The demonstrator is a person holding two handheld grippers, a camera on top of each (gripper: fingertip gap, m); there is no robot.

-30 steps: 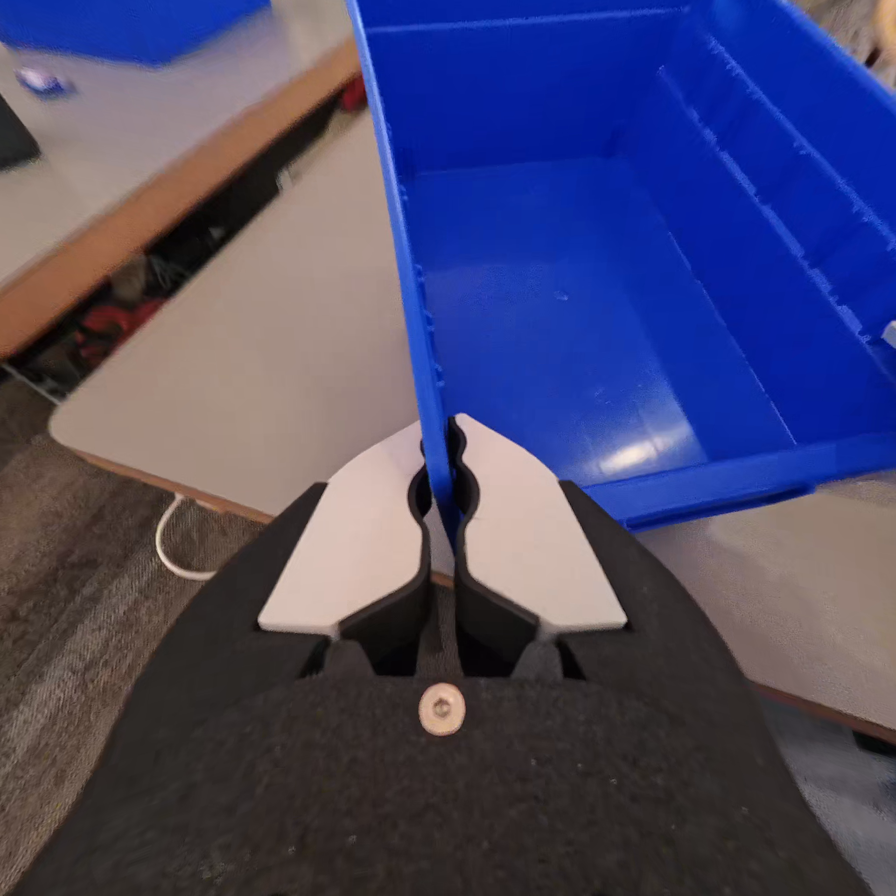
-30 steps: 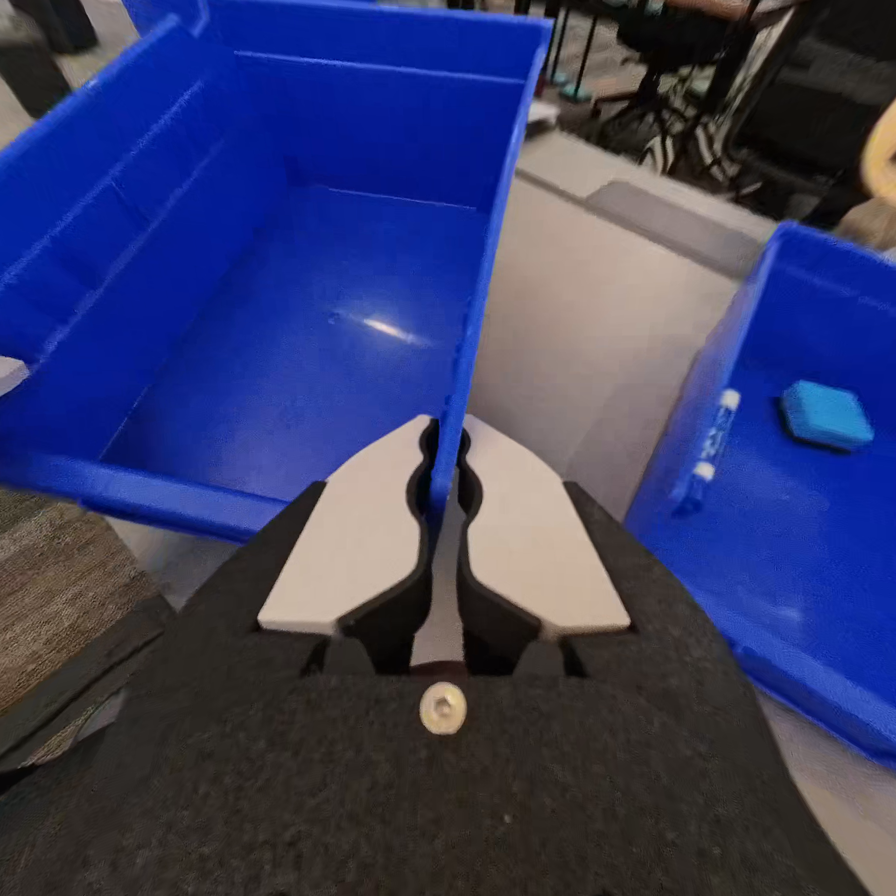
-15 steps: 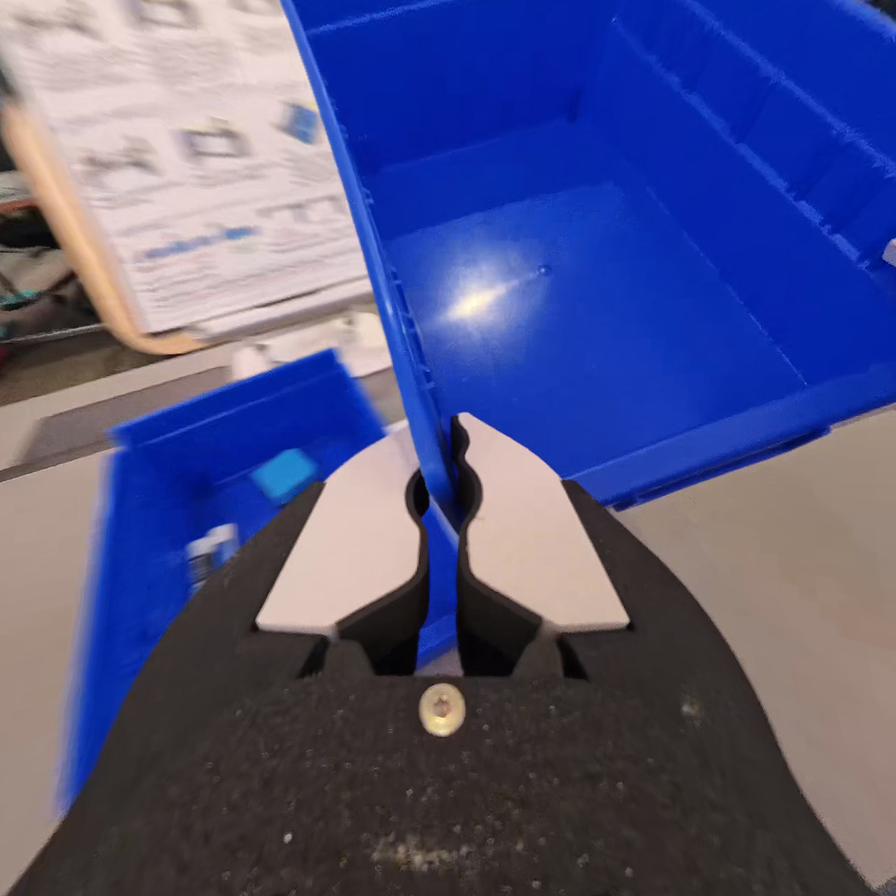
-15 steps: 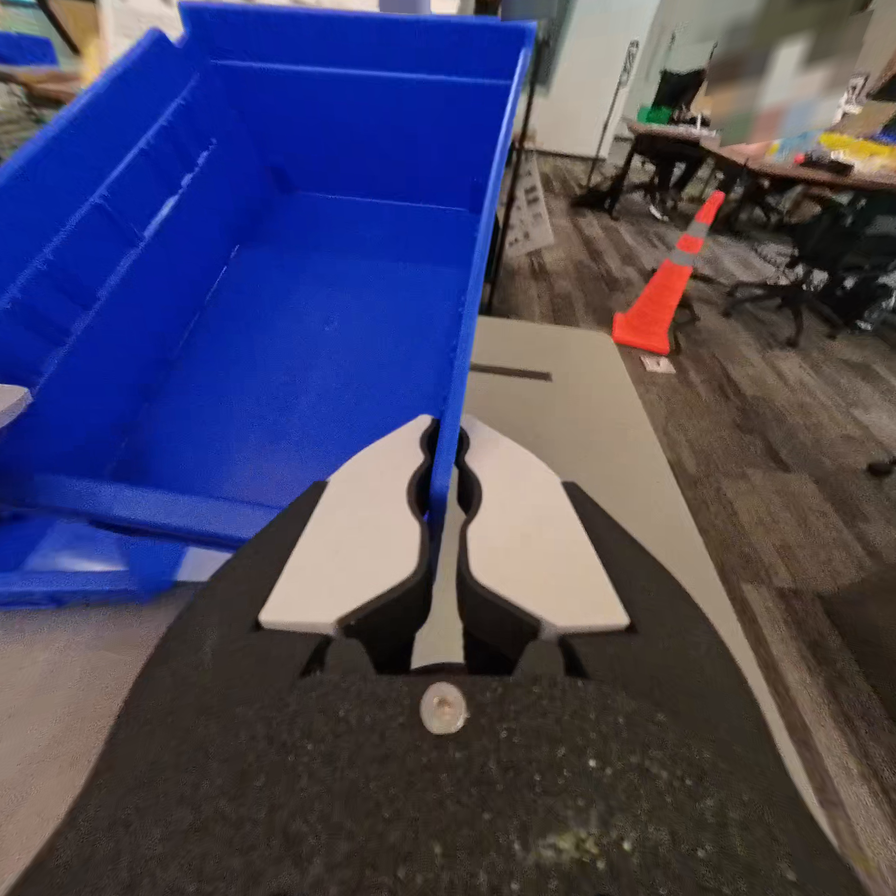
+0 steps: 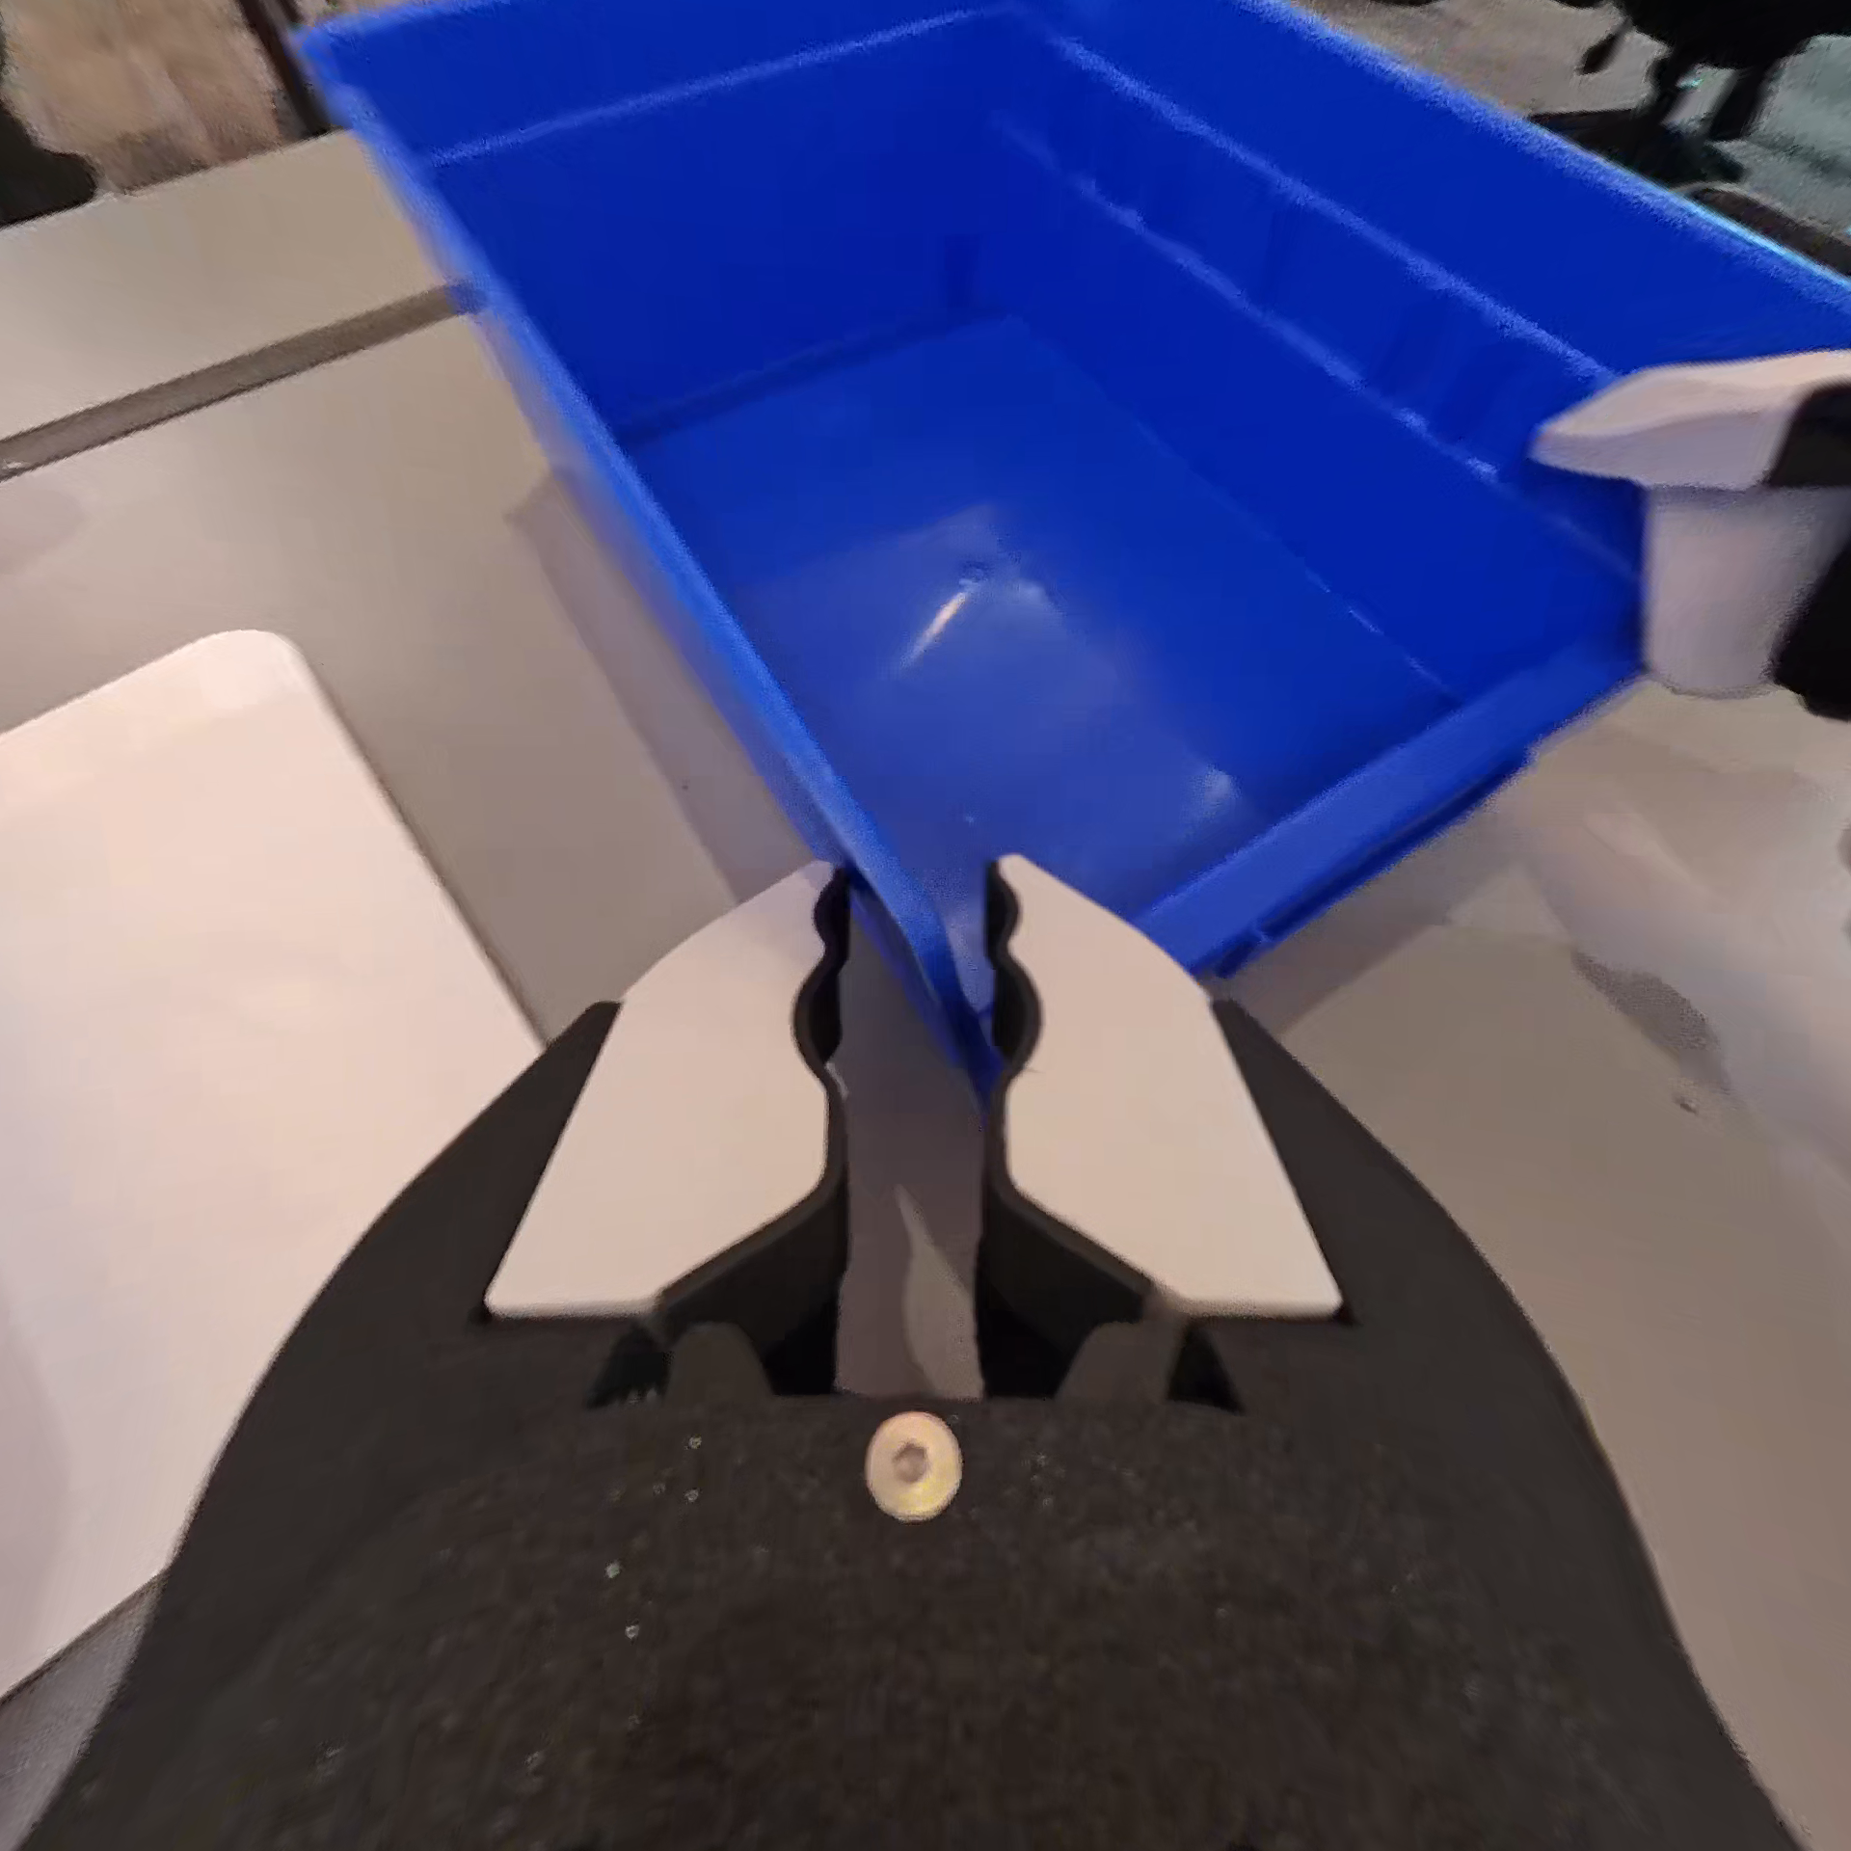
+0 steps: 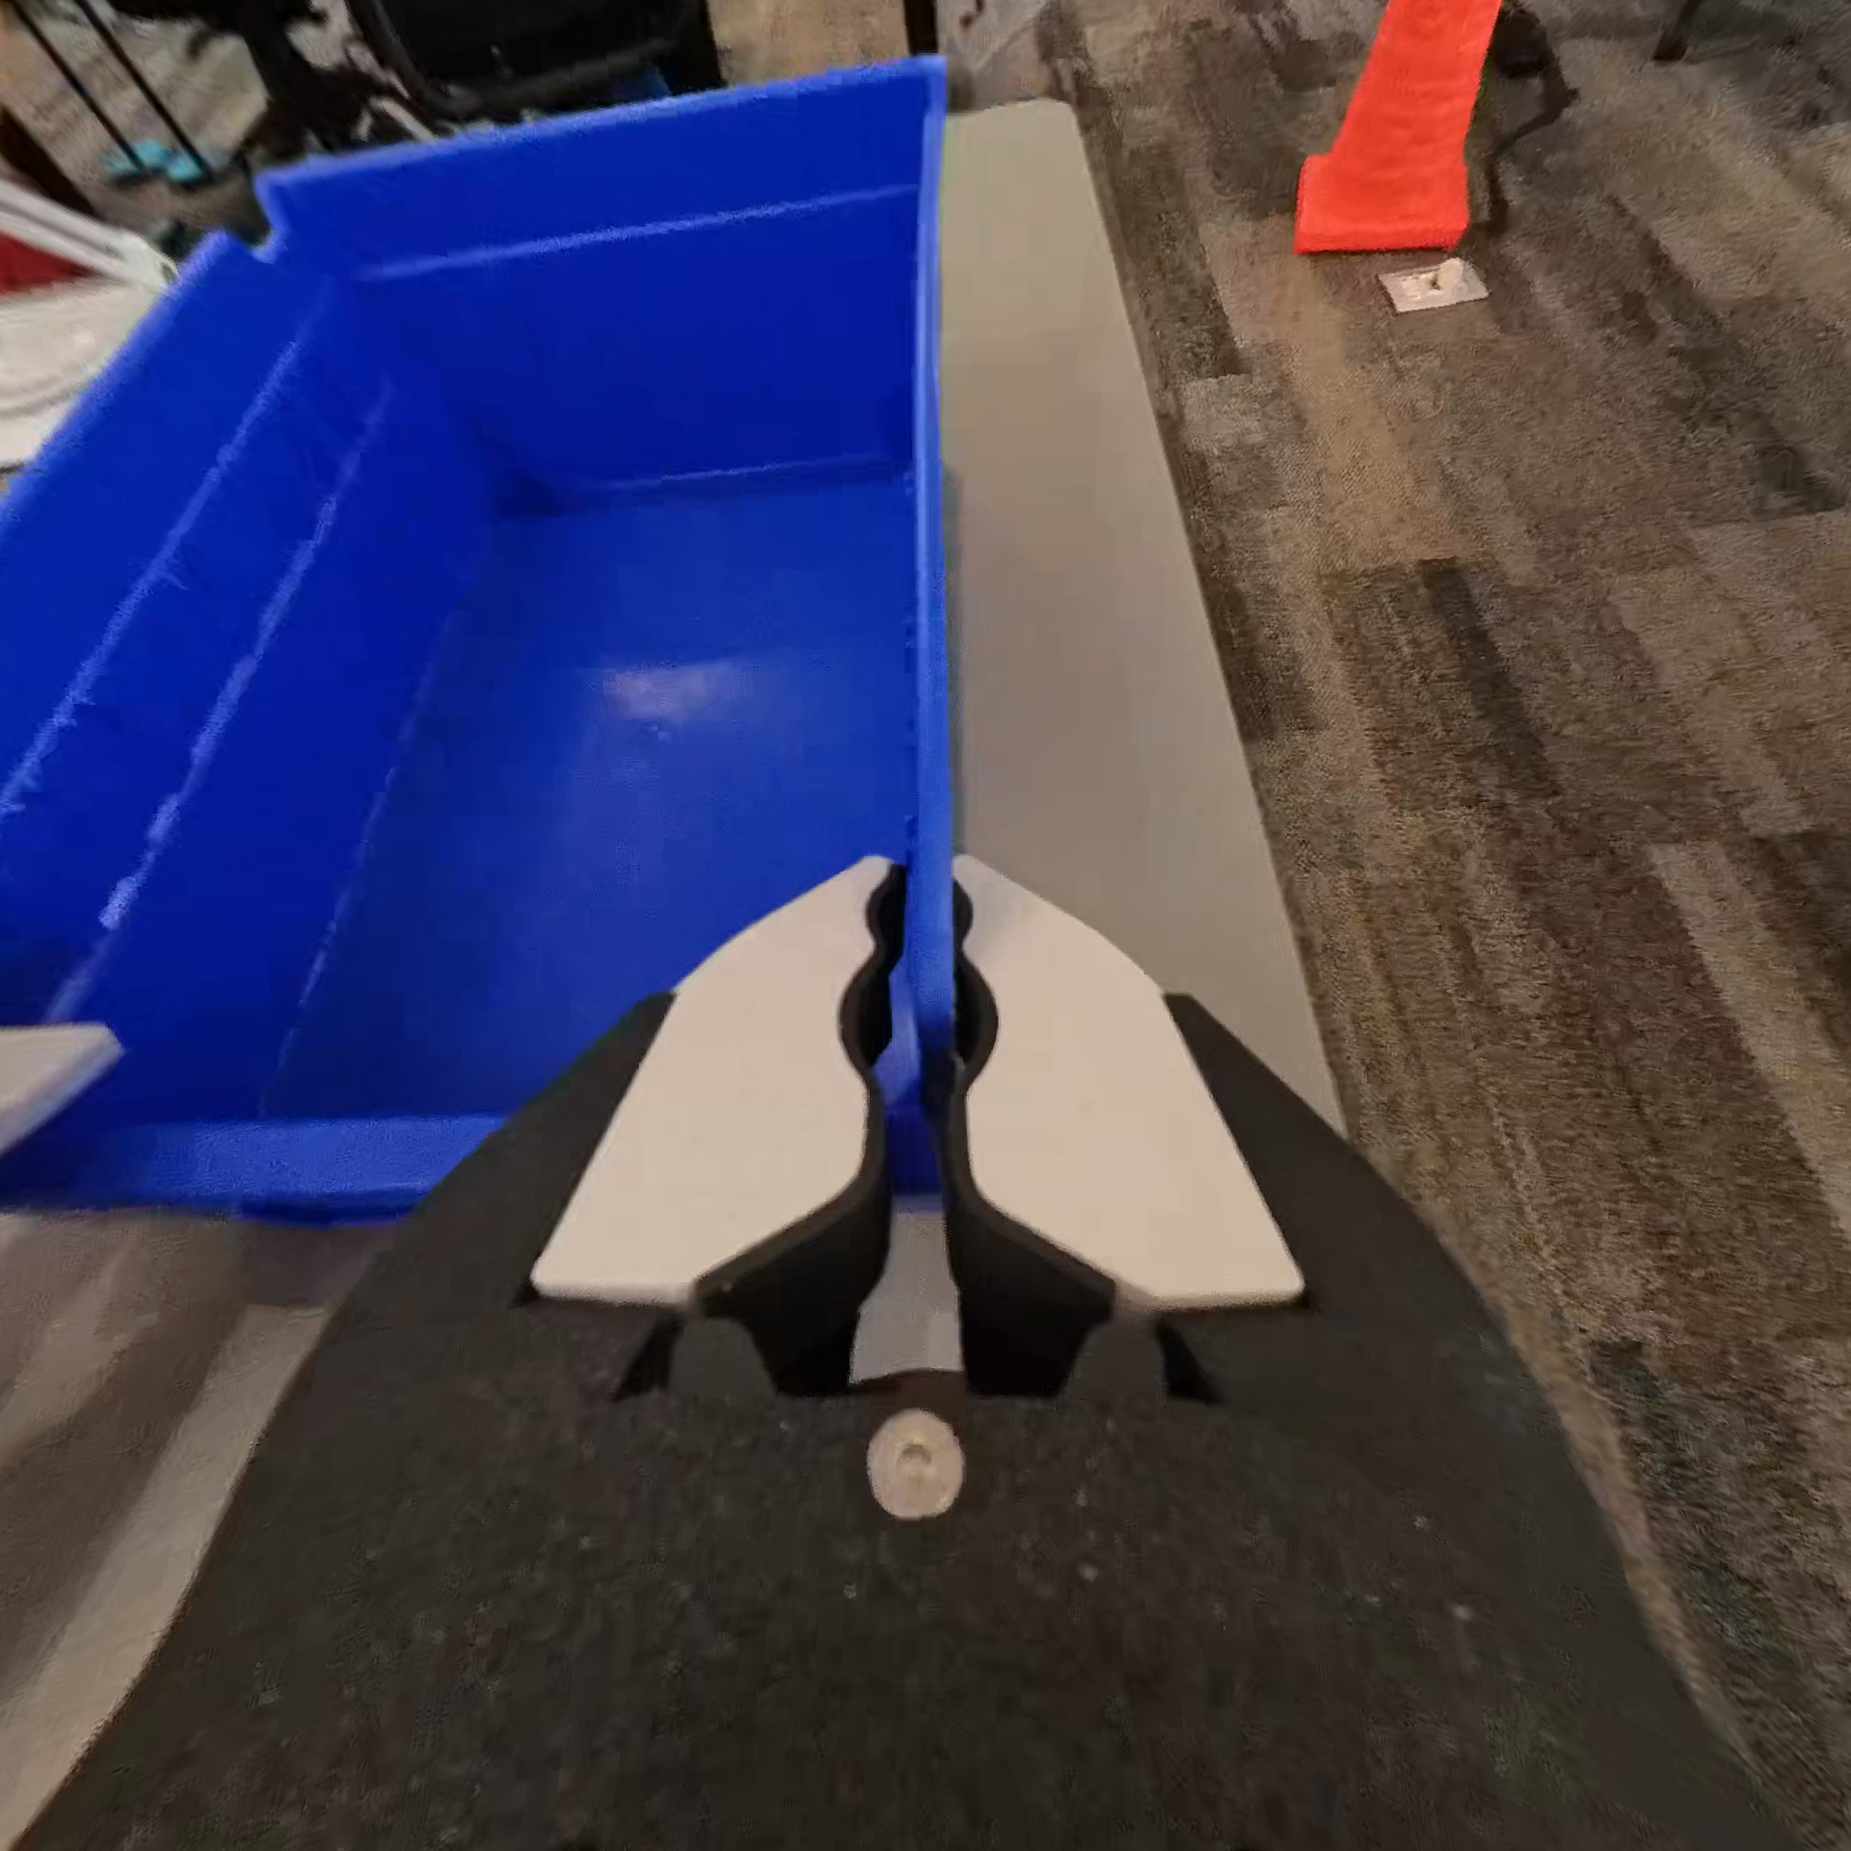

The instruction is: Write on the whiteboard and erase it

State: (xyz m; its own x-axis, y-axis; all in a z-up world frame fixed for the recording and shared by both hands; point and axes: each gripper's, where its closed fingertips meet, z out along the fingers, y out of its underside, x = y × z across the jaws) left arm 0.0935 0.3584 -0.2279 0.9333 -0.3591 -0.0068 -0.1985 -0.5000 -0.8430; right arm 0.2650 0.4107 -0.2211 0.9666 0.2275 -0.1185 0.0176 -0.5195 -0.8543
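An empty blue bin [image 5: 1052, 481] stands on the grey table [image 5: 300, 481]. My left gripper [image 5: 913, 881] straddles the bin's left wall near its front corner; its jaws stand apart and the wall leans on the right finger only. My right gripper [image 6: 927, 871] is shut on the right wall of the blue bin [image 6: 601, 701]. It also shows in the left wrist view [image 5: 1703, 501], at the bin's right wall. A white whiteboard [image 5: 180, 952] lies flat on the table, left of the bin. No marker or eraser is in view.
The table's right edge [image 6: 1182, 601] runs close beside the bin, with grey carpet floor [image 6: 1553, 901] beyond. An orange cone [image 6: 1392, 130] stands on the floor at the far right. A dark seam [image 5: 200, 381] crosses the table behind the whiteboard.
Both grippers carried the bin across and down onto the table beside the whiteboard. My left gripper has opened off the wall. The second bin with the eraser has left view.
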